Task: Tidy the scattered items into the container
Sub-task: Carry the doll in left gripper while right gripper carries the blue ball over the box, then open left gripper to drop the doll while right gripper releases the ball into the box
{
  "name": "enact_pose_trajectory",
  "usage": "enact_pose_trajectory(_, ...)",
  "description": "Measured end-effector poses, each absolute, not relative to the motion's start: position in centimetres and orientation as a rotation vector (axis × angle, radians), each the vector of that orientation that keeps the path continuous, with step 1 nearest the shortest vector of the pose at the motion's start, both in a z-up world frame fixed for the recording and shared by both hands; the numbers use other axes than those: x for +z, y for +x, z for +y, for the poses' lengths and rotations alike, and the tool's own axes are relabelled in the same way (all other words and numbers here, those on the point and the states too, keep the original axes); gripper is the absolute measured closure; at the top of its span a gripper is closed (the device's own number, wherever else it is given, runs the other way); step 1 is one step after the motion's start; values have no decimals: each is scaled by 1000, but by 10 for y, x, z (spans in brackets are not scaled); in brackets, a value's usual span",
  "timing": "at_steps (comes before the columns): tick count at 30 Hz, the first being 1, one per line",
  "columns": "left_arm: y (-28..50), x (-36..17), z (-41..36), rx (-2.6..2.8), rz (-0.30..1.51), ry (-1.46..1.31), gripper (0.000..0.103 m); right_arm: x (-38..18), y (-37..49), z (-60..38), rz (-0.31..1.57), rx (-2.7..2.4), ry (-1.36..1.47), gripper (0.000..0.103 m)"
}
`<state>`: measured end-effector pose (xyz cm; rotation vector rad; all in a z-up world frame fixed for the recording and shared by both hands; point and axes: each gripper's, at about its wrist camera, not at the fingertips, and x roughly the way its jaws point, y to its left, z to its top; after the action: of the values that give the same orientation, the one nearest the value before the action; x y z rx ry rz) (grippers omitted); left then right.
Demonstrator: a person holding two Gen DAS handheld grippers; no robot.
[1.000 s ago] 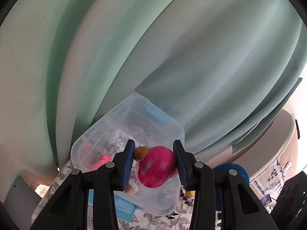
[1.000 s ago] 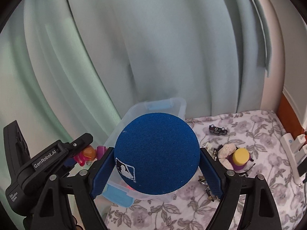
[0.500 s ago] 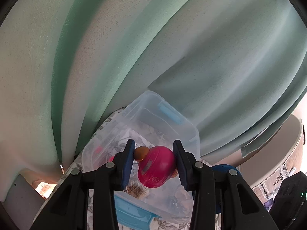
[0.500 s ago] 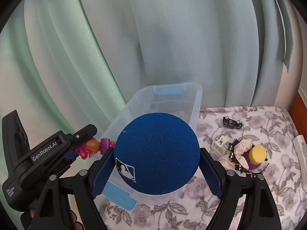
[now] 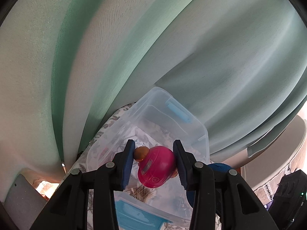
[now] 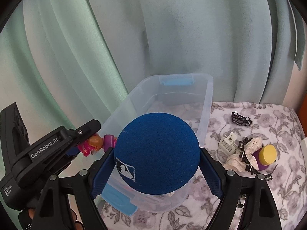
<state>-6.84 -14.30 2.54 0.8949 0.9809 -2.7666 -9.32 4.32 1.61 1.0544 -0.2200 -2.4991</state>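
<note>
I have both tongs loaded over the clear plastic bin (image 6: 203,103), so each item can drop straight in. The left gripper (image 5: 153,163) is clamped narrow on a pink toy figure (image 5: 156,169), pinched at its sides with the dome toward the camera. The right gripper (image 6: 156,162) stands wide, its pads pressed on a blue foam ball (image 6: 157,153) that fills the gap.

Only the right wrist view shows what remains on the floral cloth (image 6: 268,201): from the ball, a small black toy car (image 6: 240,117) at 2 o'clock, a white clip (image 6: 228,142) and a lace headband (image 6: 247,153) at 3, with a yellow-capped purple item (image 6: 267,156) just beyond. The left wrist view shows the bin's near interior instead, where cotton swabs (image 5: 143,192) lie on the floor.
</note>
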Motion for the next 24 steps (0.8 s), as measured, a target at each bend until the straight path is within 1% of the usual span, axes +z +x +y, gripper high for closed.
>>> enact_pose_trajectory(10,-75,16,-144,-2746,979,928,61,6,-100,35,-190,-2474,1068,16)
enact_pose_trajectory(24,-79,12,-141,-2735,976,964,60,6,-99,29,-145,-2483,1073,16)
